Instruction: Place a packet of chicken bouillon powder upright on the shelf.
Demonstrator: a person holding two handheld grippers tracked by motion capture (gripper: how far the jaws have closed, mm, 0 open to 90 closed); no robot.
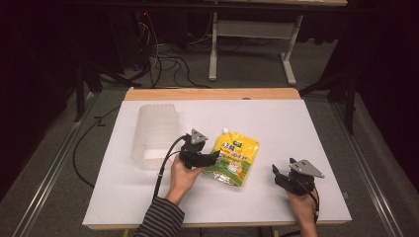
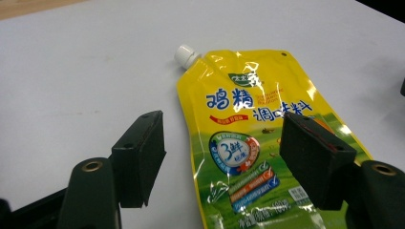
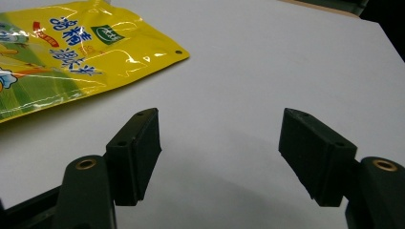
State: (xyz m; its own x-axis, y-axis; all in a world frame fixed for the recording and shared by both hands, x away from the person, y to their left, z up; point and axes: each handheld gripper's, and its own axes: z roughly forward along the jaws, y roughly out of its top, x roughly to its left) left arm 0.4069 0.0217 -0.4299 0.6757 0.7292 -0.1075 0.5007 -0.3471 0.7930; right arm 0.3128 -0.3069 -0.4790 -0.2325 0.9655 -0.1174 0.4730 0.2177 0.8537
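A yellow spouted pouch (image 1: 234, 157) with blue lettering lies flat near the middle of the white table top (image 1: 291, 128), its white cap (image 2: 185, 54) pointing away. My left gripper (image 1: 213, 159) is open at the pouch's left edge, and in the left gripper view the pouch (image 2: 248, 138) lies between and under its two black jaws, with the left gripper (image 2: 222, 155) just above it. My right gripper (image 1: 275, 173) stands open over bare table to the right of the pouch, nothing between its jaws. In the right gripper view the right gripper (image 3: 219, 152) has the pouch's corner (image 3: 71, 52) at upper left.
A clear plastic bin (image 1: 154, 134) lies on the table's left part, just behind my left hand. The table's wooden back edge (image 1: 212, 94) runs behind it. Cables and a white table frame (image 1: 252, 34) stand on the dark floor beyond.
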